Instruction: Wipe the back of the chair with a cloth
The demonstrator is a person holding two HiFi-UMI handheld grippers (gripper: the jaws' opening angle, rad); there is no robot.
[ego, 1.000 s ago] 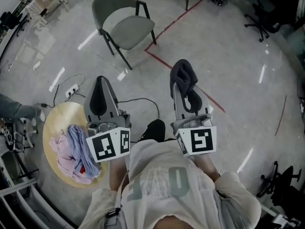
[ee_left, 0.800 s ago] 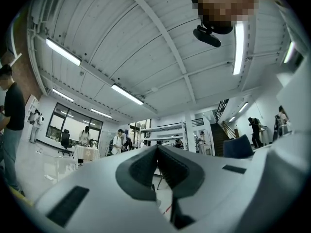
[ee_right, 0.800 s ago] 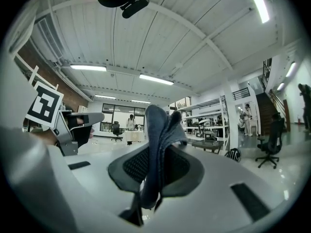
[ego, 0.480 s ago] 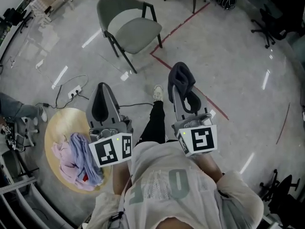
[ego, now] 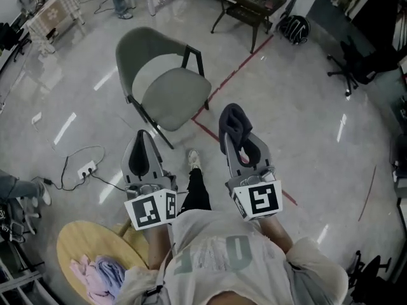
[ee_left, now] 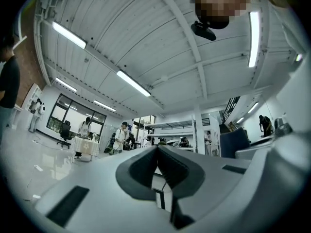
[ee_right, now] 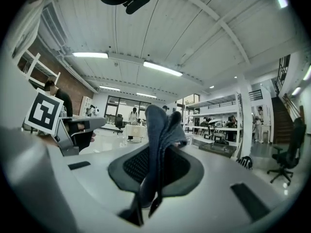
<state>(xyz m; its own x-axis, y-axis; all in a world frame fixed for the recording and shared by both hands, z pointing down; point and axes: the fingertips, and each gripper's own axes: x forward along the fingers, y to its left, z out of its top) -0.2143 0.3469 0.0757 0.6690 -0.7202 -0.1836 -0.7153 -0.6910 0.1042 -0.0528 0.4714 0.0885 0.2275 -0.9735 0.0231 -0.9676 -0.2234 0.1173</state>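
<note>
Closer now, we face the chair [ego: 166,93] at upper left; our right gripper [ego: 239,143] clamps the cloth [ego: 233,118], left gripper [ego: 140,143] closed, empty.

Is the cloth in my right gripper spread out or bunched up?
Bunched up. The dark cloth is pinched between the closed jaws of the right gripper, its folds standing up in a narrow wad.

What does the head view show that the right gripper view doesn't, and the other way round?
Only the head view: the grey chair ahead on the floor, and the round table with cloths at lower left. Only the right gripper view: ceiling lights and a staircase. Both: the dark cloth clamped in the right claw, and the left claw.
</note>
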